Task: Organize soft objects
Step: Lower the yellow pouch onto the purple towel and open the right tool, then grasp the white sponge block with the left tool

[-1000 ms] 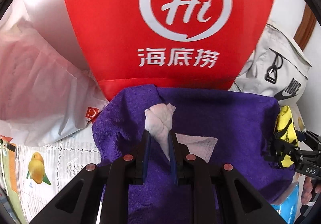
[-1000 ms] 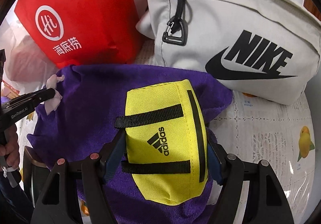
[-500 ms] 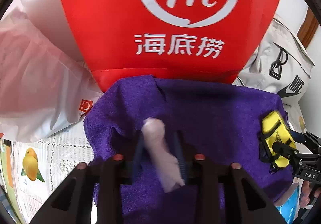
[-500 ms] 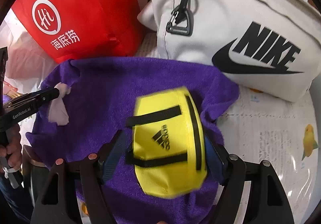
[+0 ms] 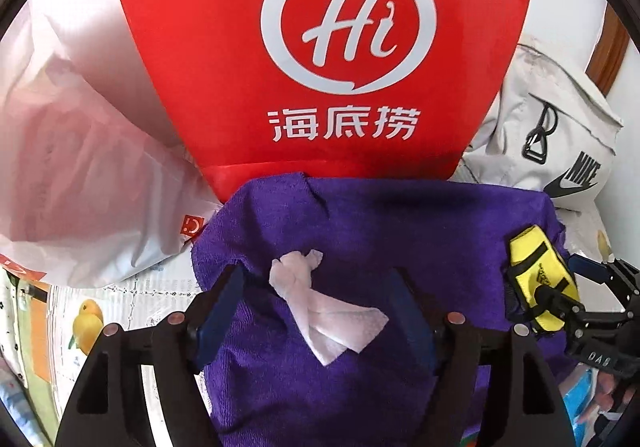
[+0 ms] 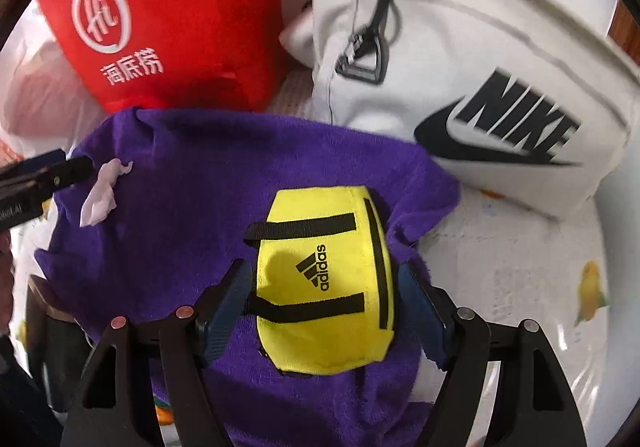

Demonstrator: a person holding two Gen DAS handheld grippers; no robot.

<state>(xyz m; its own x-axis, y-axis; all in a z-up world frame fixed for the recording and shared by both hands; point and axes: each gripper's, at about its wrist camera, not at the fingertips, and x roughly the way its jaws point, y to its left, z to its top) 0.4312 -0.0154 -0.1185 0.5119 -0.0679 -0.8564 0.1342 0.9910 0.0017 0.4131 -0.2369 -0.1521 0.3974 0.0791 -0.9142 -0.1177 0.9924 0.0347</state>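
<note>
A crumpled white tissue [image 5: 332, 323] lies on a purple towel [image 5: 420, 239]. My left gripper [image 5: 316, 279] straddles the tissue; its jaws are opening and the pads stand clear of it on both sides. On the towel's right part [image 6: 224, 183] rests a yellow Adidas pouch [image 6: 320, 279] with black straps. My right gripper [image 6: 322, 273] has a finger on either side of the pouch, with a strip of towel showing between the right pad and the pouch. The left wrist view shows the pouch [image 5: 536, 279] at its right edge.
A red "Hi" bag [image 5: 320, 47] stands right behind the towel. A white Nike bag [image 6: 480, 67] lies at the back right, and a white plastic bag [image 5: 80, 187] at the left. A fruit-print tablecloth [image 6: 520, 267] covers the table.
My left gripper has let go of the tissue, which now lies flat on the towel between spread fingers. The yellow pouch has sunk onto the towel and sits looser between my right fingers.
</note>
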